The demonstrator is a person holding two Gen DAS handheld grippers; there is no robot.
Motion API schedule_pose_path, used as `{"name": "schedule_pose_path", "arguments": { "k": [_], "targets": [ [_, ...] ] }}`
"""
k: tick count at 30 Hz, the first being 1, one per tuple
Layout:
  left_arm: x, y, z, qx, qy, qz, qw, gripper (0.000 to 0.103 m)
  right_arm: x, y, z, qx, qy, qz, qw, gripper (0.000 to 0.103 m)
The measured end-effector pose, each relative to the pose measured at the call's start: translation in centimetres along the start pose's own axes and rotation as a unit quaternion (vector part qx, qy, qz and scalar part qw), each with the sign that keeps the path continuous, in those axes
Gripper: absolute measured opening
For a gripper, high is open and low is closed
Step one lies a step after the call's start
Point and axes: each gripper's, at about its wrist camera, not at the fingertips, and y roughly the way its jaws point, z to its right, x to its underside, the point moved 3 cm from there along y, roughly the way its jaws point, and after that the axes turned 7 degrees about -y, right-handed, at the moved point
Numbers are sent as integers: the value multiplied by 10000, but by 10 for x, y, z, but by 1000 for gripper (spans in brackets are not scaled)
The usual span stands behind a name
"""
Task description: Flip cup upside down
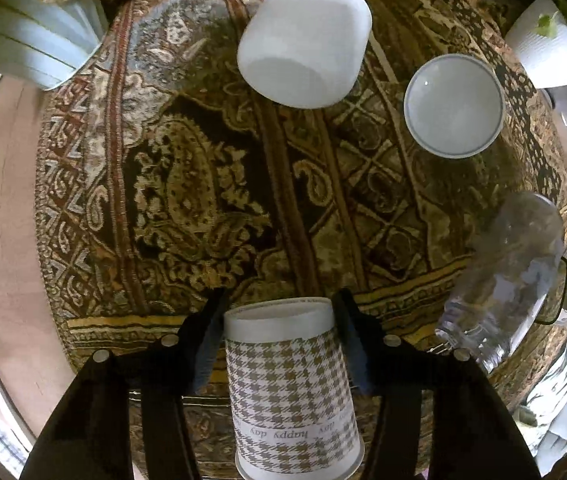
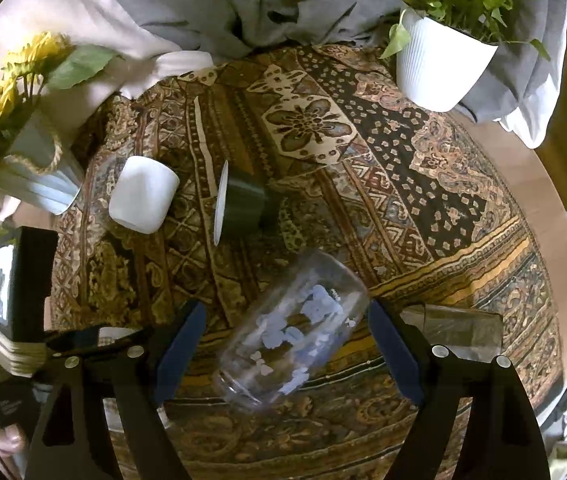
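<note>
In the left wrist view a houndstooth paper cup (image 1: 293, 384) printed "happy day" stands upside down on the patterned cloth, between the two fingers of my left gripper (image 1: 279, 320); the jaws stand just clear of its sides. In the right wrist view a clear glass cup with blue flowers (image 2: 295, 328) is tilted between the wide-apart fingers of my right gripper (image 2: 283, 344); only the right finger is near its rim. The glass also shows in the left wrist view (image 1: 507, 280).
A white cup (image 1: 305, 40) lies bottom-up at the back. A dark green cup with white inside (image 1: 454, 105) lies on its side (image 2: 239, 204). A sunflower vase (image 2: 31, 168) and a potted plant (image 2: 439, 64) stand at the table's edges. A low clear container (image 2: 455, 328) sits right.
</note>
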Motion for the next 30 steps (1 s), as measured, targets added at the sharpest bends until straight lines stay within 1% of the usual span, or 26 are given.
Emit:
{"name": "schedule_pose_path", "arguments": {
  "k": [3,7,9,13,16,18,23,25,30],
  "targets": [
    [5,-10,-1,15,-36,191,9998,53,2,-1,-1,-3,-61,8,10000,83],
    [12,-32,-1,27,-17,583,9983,52,5,-5,0,-80,-98,36,9999,83],
    [18,-43,-3,36,-12,768,9970,52,7,-10,0,-107,-127,90,9998,83],
    [23,-63,-12,101,7,998,9950,52,10,-23,-2,-101,-275,255,9992,83],
    [29,-66,-5,151,-33,1154,9932,52,15,-31,-3,-74,-443,342,9984,83],
    [42,-69,-4,189,-51,1282,9915,52,18,-35,-2,-80,-512,379,9979,83],
    [65,-76,-4,134,-124,1576,9873,52,31,-41,1,-51,-714,450,9964,83],
    [74,-78,-4,110,-101,1629,9865,52,35,-42,3,-67,-765,463,9960,83],
    [92,-72,-4,271,-228,1663,9854,52,44,-47,6,-46,-910,541,9944,83]
  ]
}}
